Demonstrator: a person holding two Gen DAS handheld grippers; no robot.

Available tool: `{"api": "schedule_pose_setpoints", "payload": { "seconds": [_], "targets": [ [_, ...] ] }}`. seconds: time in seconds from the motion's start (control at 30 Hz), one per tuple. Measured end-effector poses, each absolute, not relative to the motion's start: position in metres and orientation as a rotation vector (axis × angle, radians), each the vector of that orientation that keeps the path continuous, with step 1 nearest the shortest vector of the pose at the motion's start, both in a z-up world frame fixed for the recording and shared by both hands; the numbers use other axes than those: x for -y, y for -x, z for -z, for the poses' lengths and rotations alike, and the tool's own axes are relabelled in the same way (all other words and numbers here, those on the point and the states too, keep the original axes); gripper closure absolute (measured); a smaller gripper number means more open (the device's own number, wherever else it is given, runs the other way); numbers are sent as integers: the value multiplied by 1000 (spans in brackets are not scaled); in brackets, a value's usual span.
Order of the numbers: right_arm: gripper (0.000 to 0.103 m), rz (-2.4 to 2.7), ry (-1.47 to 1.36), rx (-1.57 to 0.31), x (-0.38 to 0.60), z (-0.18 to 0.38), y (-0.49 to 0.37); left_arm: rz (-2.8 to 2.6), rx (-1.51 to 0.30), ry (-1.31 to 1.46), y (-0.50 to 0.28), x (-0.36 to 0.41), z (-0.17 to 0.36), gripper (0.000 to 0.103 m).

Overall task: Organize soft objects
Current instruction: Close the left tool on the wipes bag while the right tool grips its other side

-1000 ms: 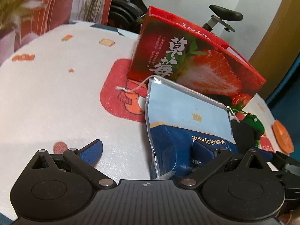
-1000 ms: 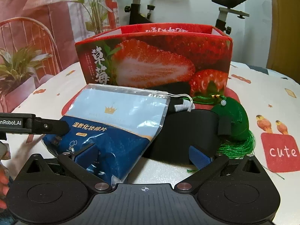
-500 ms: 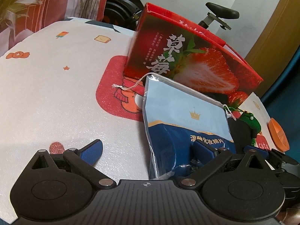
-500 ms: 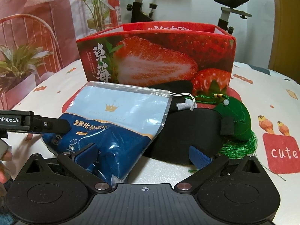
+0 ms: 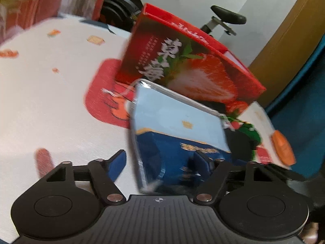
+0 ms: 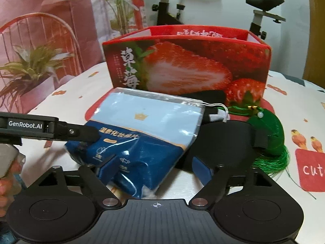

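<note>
Exercise bike (image 6: 262,10) behind table; potted plant (image 6: 30,71) left; patterned tablecloth (image 5: 50,101).

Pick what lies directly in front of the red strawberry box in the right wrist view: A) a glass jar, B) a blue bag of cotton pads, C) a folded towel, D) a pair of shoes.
B: the blue bag of cotton pads lies on the tablecloth just in front of the strawberry box.

**Black Rigs, Blue Pads**

The left gripper (image 5: 160,160) and the right gripper (image 6: 156,166) share one build: matte black ribbed base with a small crosshair mark, round discs at 4 and 8 o'clock, linkage arms with silver pivot screws, blue fingertip pads (image 6: 201,169). White "GenRobot.AI" lettering marks the left gripper's side.
</note>
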State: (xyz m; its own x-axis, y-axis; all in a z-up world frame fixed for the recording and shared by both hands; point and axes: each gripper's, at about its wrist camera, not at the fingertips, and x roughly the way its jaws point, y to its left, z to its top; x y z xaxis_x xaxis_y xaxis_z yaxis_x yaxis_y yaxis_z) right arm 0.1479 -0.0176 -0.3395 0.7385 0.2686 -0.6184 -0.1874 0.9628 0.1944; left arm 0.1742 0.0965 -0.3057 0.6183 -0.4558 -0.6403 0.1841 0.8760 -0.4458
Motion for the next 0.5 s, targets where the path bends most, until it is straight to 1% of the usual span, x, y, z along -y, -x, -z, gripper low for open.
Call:
{"api": "schedule_pose_setpoints", "payload": {
  "seconds": [0.07,0.33,0.43,0.5],
  "targets": [
    [35,-263,-132,-695,18,338,-148,415,-833,376,-173,-94,307,33],
    [36,-303,-180,-718,19,341,-150,422,-837,347,-173,-88,308,34],
    [38,-313,-198,-728,20,344,-151,418,-848,325,-174,-87,309,34],
    [42,-320,-204,-734,20,345,-152,417,-849,322,-174,-87,309,34]
  ]
}}
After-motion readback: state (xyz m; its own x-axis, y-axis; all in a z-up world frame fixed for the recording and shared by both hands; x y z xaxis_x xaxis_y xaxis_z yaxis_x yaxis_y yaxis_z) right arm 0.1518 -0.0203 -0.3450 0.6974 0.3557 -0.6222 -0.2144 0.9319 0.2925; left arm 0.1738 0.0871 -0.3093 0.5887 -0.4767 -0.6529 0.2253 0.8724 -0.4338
